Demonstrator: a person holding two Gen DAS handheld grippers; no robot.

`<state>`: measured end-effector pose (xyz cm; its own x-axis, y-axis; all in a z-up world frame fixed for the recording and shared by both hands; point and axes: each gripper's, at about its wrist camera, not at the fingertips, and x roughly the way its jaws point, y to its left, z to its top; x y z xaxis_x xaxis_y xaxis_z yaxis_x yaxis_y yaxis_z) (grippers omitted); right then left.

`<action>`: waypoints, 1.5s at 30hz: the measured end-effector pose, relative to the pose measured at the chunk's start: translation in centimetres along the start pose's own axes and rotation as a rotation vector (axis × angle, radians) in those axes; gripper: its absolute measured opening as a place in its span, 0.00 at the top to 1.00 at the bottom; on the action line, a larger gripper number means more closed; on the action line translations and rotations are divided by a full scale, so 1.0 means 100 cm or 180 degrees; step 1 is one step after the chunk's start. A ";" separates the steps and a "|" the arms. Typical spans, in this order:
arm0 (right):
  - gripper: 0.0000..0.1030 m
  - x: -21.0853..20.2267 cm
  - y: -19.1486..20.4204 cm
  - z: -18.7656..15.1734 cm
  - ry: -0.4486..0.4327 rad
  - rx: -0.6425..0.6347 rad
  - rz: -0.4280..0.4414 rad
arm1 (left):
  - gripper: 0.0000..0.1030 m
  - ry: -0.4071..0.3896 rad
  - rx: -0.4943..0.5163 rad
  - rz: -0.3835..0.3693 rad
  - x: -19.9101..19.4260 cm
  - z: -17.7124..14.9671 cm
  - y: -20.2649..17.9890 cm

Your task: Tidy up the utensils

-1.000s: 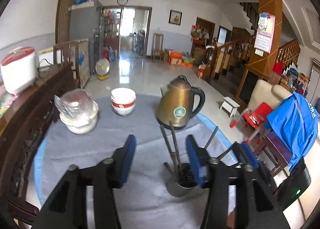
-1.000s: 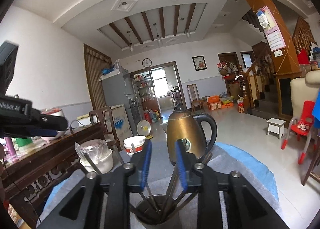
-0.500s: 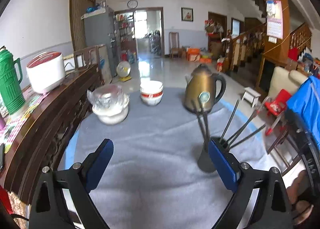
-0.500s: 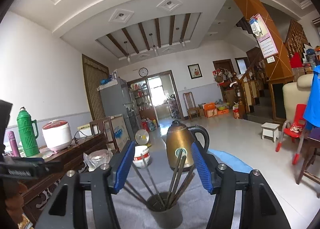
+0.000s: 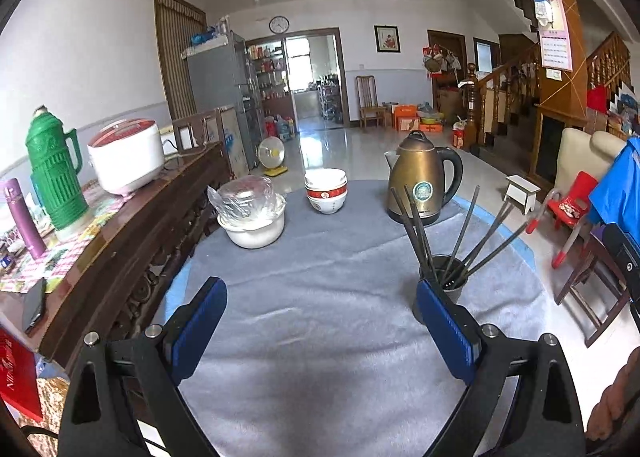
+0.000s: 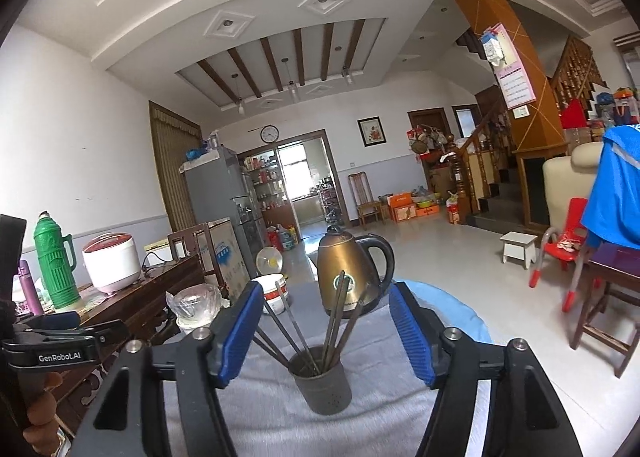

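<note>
We are holding the left gripper (image 5: 320,321) with its jaws spread wide and nothing between them, only the grey cloth of the worktop (image 5: 320,357) lying below the gap. The dark metal holder (image 5: 442,287) is standing just ahead of its right finger, partly hidden behind that blue pad, not touched by it as far as we can tell. The chopsticks (image 5: 416,233) are standing in the holder and fanning out, some leaning away to the left of it, others to the right.

We are holding the right gripper (image 6: 326,331) a little back from the same holder (image 6: 322,383), and its jaws are opening; the holder is showing in the gap between the two blue pads but clear of both, and the chopsticks (image 6: 334,317) are rising up between the fingers without touching them.

Beyond the holder, farther ahead of both grippers, a brass-coloured kettle (image 5: 420,181) is standing upright on the cloth. To the left of it we are seeing a stack of red-and-white bowls (image 5: 326,189), and farther left a white pot (image 5: 252,217) covered with clear plastic. These three are standing well apart from the holder.
</note>
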<state>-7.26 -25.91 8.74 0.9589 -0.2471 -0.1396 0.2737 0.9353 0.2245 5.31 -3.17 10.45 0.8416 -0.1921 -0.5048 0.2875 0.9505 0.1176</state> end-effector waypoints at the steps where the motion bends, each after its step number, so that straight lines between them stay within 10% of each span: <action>1: 0.32 -0.004 -0.001 -0.001 0.0016 0.0019 0.0002 | 0.07 -0.0030 0.0013 0.0020 -0.007 -0.003 -0.001; 45: 0.28 -0.043 0.043 -0.033 0.0812 -0.0169 -0.0159 | 0.03 -0.0080 -0.0087 0.0410 -0.052 -0.048 0.038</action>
<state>-10.48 -19.95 7.13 0.8925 -0.2276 -0.3894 0.3093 0.9372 0.1612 -0.23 2.59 9.40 0.8820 -0.0737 -0.4654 0.1639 0.9740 0.1565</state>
